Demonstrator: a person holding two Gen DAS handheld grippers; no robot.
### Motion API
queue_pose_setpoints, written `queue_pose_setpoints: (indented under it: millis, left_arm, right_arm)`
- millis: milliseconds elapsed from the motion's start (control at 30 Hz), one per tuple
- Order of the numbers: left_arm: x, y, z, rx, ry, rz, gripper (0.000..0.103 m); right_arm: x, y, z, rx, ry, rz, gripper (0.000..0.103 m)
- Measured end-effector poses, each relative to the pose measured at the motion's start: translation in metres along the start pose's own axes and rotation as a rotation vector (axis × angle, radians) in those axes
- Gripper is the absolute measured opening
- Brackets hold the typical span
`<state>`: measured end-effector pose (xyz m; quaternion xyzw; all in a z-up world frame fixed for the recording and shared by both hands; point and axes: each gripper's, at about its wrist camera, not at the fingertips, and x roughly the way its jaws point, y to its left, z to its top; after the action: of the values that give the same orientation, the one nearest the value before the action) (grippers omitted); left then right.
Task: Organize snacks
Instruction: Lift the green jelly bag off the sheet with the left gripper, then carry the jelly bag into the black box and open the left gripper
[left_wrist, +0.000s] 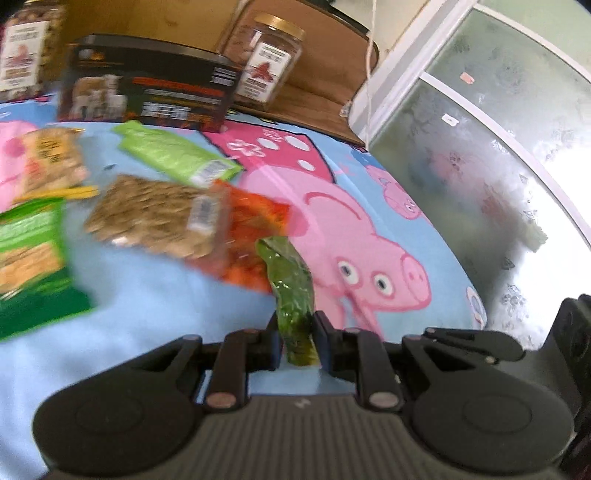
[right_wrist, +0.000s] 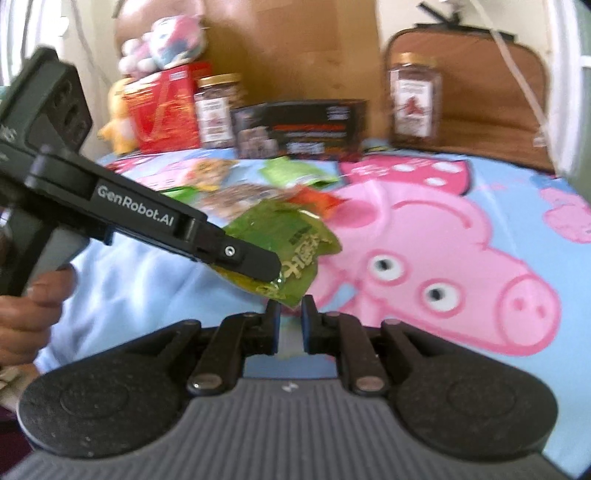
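Though both views are smeared with blur, the left claw (left_wrist: 297, 334) plainly has its jaws pinched on a green packet (left_wrist: 291, 291), gripping it at one end. From that claw's own view the packet shows edge-on, its long axis running forward along the fingers and tilting up and a little left. From the right wrist view the same packet (right_wrist: 291, 240) shows its broad crinkled face, held above the bed (right_wrist: 147, 280) with its free end pointing up and right; the print on it is too blurred to read. Its lower corner hangs just above the right claw (right_wrist: 290, 321), whose jaws stand a narrow gap apart with nothing between them. Whether that corner touches the fingertips I cannot tell.

A hand (right_wrist: 33, 306) at the left edge holds the left claw's grip, mostly cut off by the frame.

Loose snack packs (left_wrist: 155, 218) lie overlapping on the cartoon sheet behind, their labels unreadable. Farther back stand a black box (left_wrist: 147, 85) and two jars (left_wrist: 266, 62), the left jar cut off by the frame. A red box (right_wrist: 166, 110) and soft toys (right_wrist: 162, 40) sit at the back left, hazy.
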<state>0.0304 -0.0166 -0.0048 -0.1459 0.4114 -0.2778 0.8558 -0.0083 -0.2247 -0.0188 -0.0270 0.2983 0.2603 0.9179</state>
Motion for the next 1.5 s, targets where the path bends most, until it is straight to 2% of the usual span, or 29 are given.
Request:
queue_pose_setpoints:
  millis: [100, 233, 433, 633, 800, 967, 1033, 1100, 1300, 1400, 1500]
  left_arm:
    - [-0.019, 0.016, -0.008, -0.021, -0.01, -0.008, 0.018]
    - [-0.037, 0.024, -0.016, 0.007, -0.016, 0.011, 0.019]
    - [-0.046, 0.036, -0.019, -0.01, -0.02, 0.017, 0.022]
    - [-0.05, 0.038, -0.02, 0.007, -0.029, 0.058, 0.023]
    - [-0.052, 0.042, -0.019, 0.047, -0.026, 0.055, 0.023]
    - [-0.053, 0.043, -0.018, 0.081, -0.03, 0.057, 0.023]
    - [-0.056, 0.049, -0.018, 0.061, -0.039, 0.049, 0.023]
    - [-0.058, 0.055, -0.019, 0.039, -0.045, 0.031, 0.022]
    - [-0.067, 0.055, -0.018, 0.047, -0.056, 0.023, 0.02]
    - [-0.076, 0.05, 0.001, 0.068, -0.082, 0.032, 0.02]
    - [-0.081, 0.046, 0.038, 0.094, -0.126, 0.069, 0.021]
  right_arm:
    - [-0.004, 0.005, -0.001, -0.017, 0.008, 0.08, 0.027]
    - [-0.007, 0.002, 0.004, 0.026, -0.012, 0.145, 0.028]
    - [0.01, -0.019, 0.019, 0.221, -0.02, 0.231, 0.03]
    - [0.041, -0.024, 0.029, 0.273, 0.037, 0.318, 0.036]
    - [0.059, -0.021, 0.035, 0.289, 0.06, 0.419, 0.05]
    - [0.07, -0.01, 0.044, 0.24, 0.075, 0.469, 0.065]
    - [0.07, -0.003, 0.046, 0.185, 0.082, 0.47, 0.063]
    - [0.067, 0.003, 0.045, 0.114, 0.082, 0.444, 0.049]
    - [0.055, -0.001, 0.042, 0.141, 0.08, 0.48, 0.032]
    - [0.05, 0.003, 0.053, 0.142, 0.055, 0.476, 0.03]
    - [0.049, 0.004, 0.079, 0.135, -0.005, 0.456, 0.03]
